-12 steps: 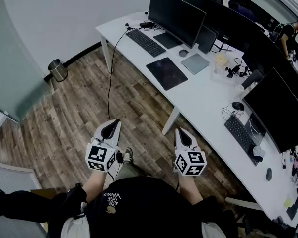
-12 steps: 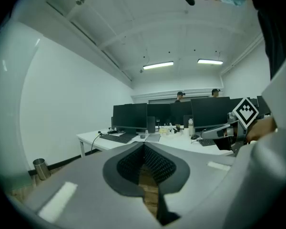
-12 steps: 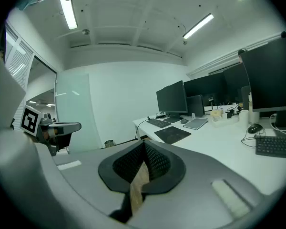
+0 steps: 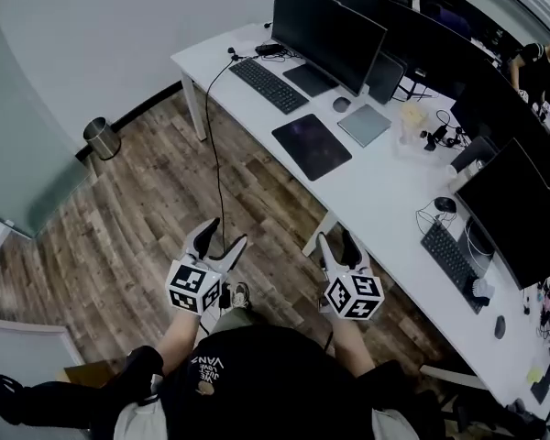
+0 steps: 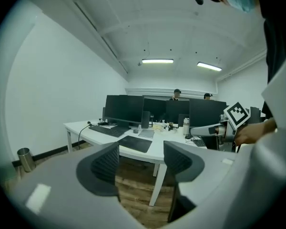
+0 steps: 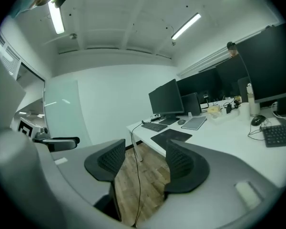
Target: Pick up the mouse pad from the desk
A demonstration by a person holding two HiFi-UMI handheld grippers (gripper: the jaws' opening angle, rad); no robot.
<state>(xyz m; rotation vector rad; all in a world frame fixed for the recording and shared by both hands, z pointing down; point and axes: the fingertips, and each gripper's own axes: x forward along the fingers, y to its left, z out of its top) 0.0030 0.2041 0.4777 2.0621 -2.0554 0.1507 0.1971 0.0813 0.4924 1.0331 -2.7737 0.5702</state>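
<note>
The black mouse pad (image 4: 312, 146) lies flat on the white desk (image 4: 385, 186), in front of a monitor; it also shows in the left gripper view (image 5: 134, 143) and the right gripper view (image 6: 171, 135). Both grippers hang over the wooden floor, well short of the desk. My left gripper (image 4: 225, 234) (image 5: 140, 161) is open with nothing between its jaws. My right gripper (image 4: 335, 239) (image 6: 144, 163) is open and empty too, nearer the desk leg. Each gripper shows at the edge of the other's view.
On the desk stand several monitors (image 4: 328, 33), a keyboard (image 4: 268, 84), a mouse (image 4: 341, 104), a grey pad (image 4: 364, 123) and a second keyboard (image 4: 451, 253). A cable (image 4: 215, 154) drops to the floor. A metal bin (image 4: 101, 138) stands by the wall. A person (image 4: 534, 62) is at the far right.
The jaws of both grippers stand further apart than half a second ago. The grippers have shifted slightly and stay over the floor in front of the desk.
</note>
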